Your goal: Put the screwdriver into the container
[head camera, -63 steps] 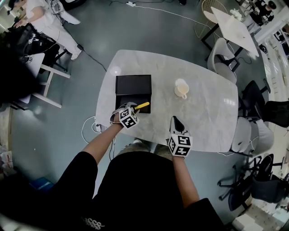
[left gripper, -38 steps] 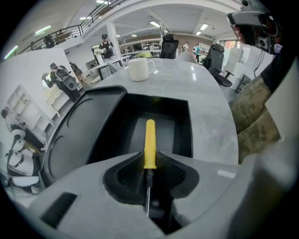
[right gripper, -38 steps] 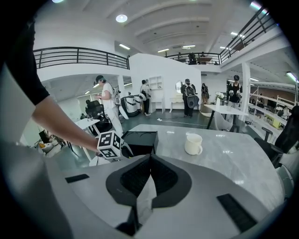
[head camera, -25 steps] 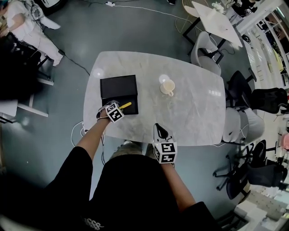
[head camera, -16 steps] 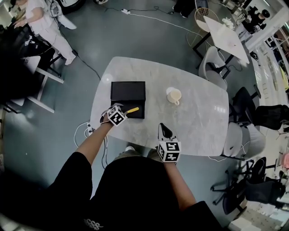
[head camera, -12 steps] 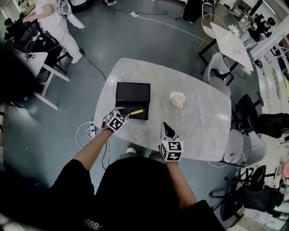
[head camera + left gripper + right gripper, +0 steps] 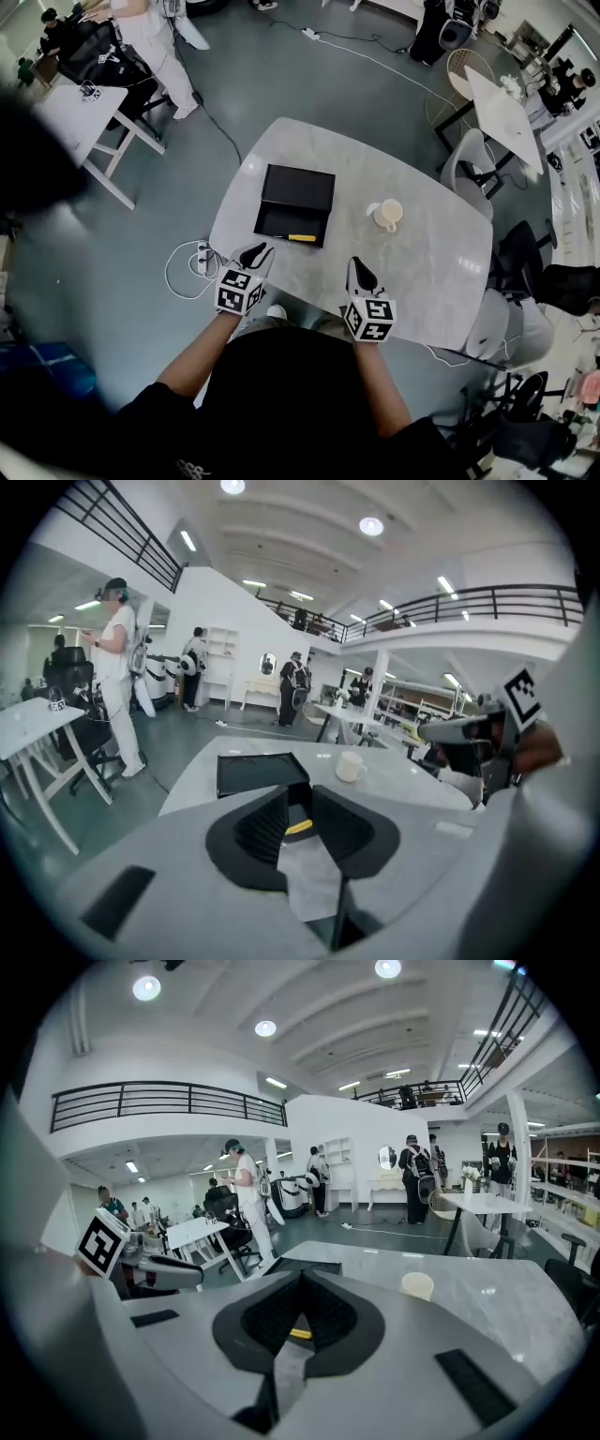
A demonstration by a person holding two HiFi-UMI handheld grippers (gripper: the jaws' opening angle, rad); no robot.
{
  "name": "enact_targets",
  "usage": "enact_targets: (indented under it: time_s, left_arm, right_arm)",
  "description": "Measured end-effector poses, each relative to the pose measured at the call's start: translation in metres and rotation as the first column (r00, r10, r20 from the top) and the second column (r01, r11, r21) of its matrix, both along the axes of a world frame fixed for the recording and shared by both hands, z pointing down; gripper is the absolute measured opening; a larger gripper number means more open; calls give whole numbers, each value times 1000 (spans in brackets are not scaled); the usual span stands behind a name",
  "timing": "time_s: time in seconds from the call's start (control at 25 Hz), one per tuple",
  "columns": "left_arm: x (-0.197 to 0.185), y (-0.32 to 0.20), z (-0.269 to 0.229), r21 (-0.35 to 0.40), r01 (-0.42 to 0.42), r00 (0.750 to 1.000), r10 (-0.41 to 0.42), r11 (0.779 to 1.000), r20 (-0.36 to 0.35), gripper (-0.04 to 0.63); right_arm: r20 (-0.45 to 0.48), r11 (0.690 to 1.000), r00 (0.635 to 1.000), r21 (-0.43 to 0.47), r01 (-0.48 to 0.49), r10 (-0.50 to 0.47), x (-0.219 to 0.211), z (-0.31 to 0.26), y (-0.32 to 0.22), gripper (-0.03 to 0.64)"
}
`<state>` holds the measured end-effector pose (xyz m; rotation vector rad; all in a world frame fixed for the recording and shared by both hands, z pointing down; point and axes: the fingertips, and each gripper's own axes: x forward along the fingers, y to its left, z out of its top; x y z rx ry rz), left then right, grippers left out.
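Count from head view:
- grey marble oval table (image 7: 422, 253) x1
- black open-lid box container (image 7: 298, 187) x1
- yellow-handled screwdriver (image 7: 302, 238) x1
- cream mug (image 7: 387, 215) x1
- grey handheld grippers x2: left gripper (image 7: 259, 251), jaws closing, nothing between; right gripper (image 7: 361, 274)
- black-and-white marker cubes x2: left marker cube (image 7: 238, 292), right marker cube (image 7: 369, 319)
- white side tables x2: far-left white table (image 7: 70, 108), far-right white table (image 7: 502, 103)
- white power strip (image 7: 203, 259) on floor x1
- chairs (image 7: 466, 164) at right: several, exact count unclear

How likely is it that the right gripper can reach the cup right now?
Probably yes. The right gripper sits empty at the near edge of the table, and only bare surface lies between it and the cup. The black container is off to the left, clear of that path.
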<state>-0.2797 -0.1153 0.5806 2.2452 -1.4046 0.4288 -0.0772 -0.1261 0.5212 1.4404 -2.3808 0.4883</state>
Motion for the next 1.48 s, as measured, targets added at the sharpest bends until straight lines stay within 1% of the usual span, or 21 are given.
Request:
enact_targets:
  time_s: [0.08, 0.16, 0.36, 0.48, 0.72, 0.92, 1.28, 1.48]
  left_arm:
    - [1, 8, -22, 42, 32, 999, -31, 999, -37, 65]
    - [5, 16, -41, 82, 47, 997, -43, 996, -60, 37]
    - [16, 26, -79, 174, 32, 998, -21, 984, -64, 17]
    - [18, 23, -89, 205, 35, 998, -22, 978, -65, 17]
    - [23, 18, -95, 228, 33, 998, -19, 973, -62, 17]
    - [23, 18, -98, 238, 34, 998, -21, 971, -56, 17]
    - [14, 21, -90, 218, 46, 999, -41, 975, -24, 17]
    - [8, 22, -86, 210, 41, 999, -37, 977, -21, 17]
  right_arm:
    - [17, 1000, 1000, 25, 1, -2, -5, -13, 2, 8]
    - [20, 999, 1000, 48, 7, -8, -9, -22, 5, 8]
    - [2, 996, 1000, 87, 11, -11, -14, -38, 9, 8]
    - [-17, 994, 1000, 110, 2, 0, -12, -46, 10, 8]
    - [-17, 991, 1000, 136, -16, 18, -5, -55, 12, 8]
    - [-15, 989, 1000, 150, -10, 13, -8, -58, 13, 8]
    - [-7, 989, 1000, 145, 8, -7, -15, -55, 19, 8]
    - [-8, 990, 1000, 138, 16, -15, -22, -53, 20, 8]
